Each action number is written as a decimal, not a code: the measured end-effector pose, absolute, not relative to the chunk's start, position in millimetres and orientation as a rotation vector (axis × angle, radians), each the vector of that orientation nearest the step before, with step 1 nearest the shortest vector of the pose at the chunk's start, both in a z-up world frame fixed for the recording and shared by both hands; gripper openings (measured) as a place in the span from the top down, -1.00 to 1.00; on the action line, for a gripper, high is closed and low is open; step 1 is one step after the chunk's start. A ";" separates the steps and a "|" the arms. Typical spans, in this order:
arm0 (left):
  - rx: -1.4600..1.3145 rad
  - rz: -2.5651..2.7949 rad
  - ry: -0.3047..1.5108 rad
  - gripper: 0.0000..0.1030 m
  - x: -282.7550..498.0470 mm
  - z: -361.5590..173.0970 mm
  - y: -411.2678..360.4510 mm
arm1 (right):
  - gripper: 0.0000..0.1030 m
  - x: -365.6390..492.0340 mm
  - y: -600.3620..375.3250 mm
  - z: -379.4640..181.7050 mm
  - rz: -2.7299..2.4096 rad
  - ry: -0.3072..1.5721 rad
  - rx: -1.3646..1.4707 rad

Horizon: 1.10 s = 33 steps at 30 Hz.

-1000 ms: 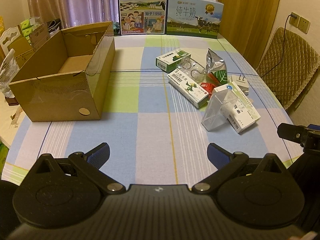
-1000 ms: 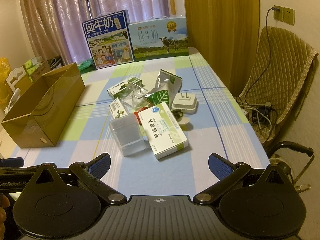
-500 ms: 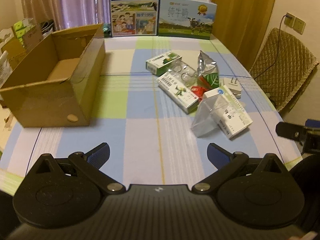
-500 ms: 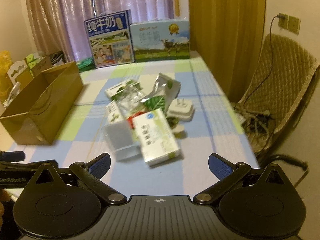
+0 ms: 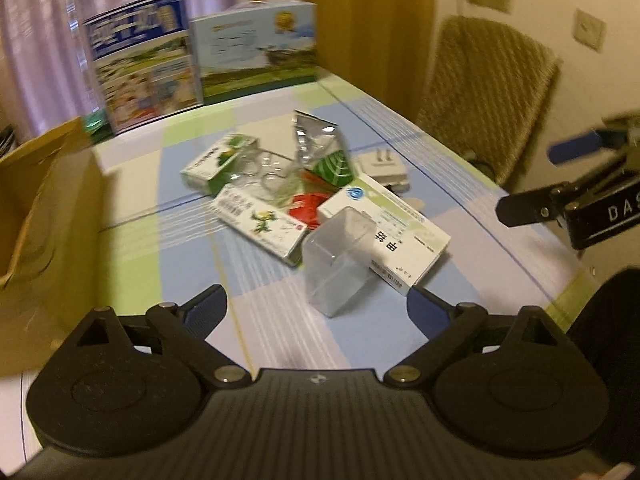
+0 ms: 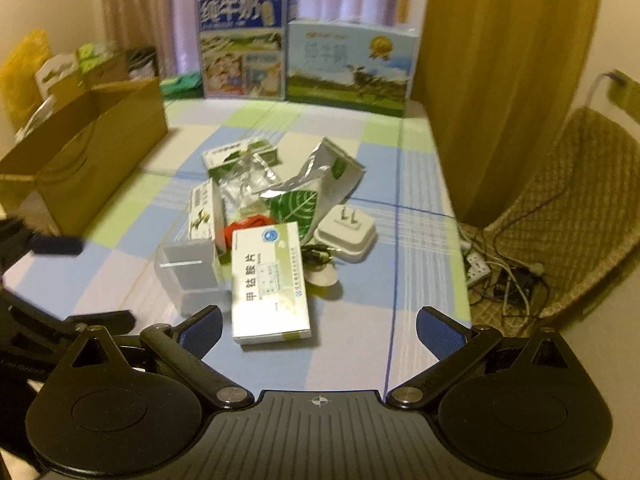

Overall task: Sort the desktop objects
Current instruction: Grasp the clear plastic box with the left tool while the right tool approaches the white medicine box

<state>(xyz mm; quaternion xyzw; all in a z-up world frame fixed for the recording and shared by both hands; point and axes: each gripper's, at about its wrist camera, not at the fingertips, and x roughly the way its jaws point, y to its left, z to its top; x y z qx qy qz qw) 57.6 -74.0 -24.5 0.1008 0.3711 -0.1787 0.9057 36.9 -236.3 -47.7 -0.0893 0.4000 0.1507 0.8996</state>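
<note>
Scattered desktop objects, among them a white-and-green flat cardboard medicine box (image 6: 270,280) touching a clear plastic rectangular container (image 6: 188,272), lie clustered mid-table on the blue-and-green checked tablecloth (image 6: 360,344). Both the left gripper (image 5: 316,312) and right gripper (image 6: 318,330) hover near them, spread wide and empty. An open brown cardboard box (image 6: 100,152) sits well apart at the left.

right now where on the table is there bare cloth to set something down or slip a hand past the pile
Bare cloth lies between the cardboard box and the pile, along the near edge before the medicine box and clear plastic box, and between the pile and the milk cartons. Crowded: around the foil bag and white plug.
</note>
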 end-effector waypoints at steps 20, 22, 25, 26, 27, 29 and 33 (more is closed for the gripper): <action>0.398 -0.687 0.742 0.34 122.8 -75.3 -82.2 | -0.71 93.4 -207.4 -95.3 0.486 0.988 -0.382; 0.384 -0.675 0.742 0.41 121.0 -74.0 -80.2 | -0.71 97.8 -203.6 -98.9 0.492 0.999 -0.393; 0.392 -0.624 0.742 0.49 115.5 -70.6 -77.0 | -0.71 104.3 -200.0 -100.8 0.498 1.012 -0.382; 0.393 -0.603 0.745 0.50 112.8 -69.0 -75.0 | -0.70 105.4 -198.8 -100.9 0.499 1.015 -0.374; 0.390 -0.582 0.747 0.50 108.8 -66.8 -72.2 | -0.70 106.8 -196.3 -101.3 0.501 1.016 -0.367; 0.370 -0.544 0.761 0.50 102.9 -64.0 -66.1 | -0.70 108.4 -190.0 -104.0 0.502 1.023 -0.362; 0.317 -0.494 0.769 0.50 94.1 -64.3 -54.9 | -0.70 110.9 -178.4 -111.8 0.470 1.031 -0.343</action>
